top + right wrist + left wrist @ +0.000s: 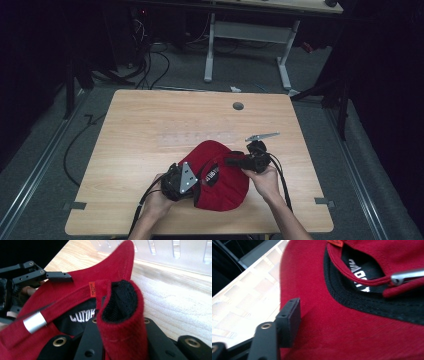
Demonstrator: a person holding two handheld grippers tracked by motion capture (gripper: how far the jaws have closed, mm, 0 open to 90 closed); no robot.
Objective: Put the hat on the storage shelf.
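Both grippers [197,181] (L+R) [231,162] on red cap [225,192]

My work surface is a light wooden table [150,130] with a round grommet hole [238,106]. It stands on grey floor [45,165]. Beyond it, a white-legged desk [250,35] and black cables [150,65]; surroundings are dark.

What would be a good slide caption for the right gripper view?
Right gripper shut on a fold of the red cap, near the left gripper.

Red cap [220,175] between both tools
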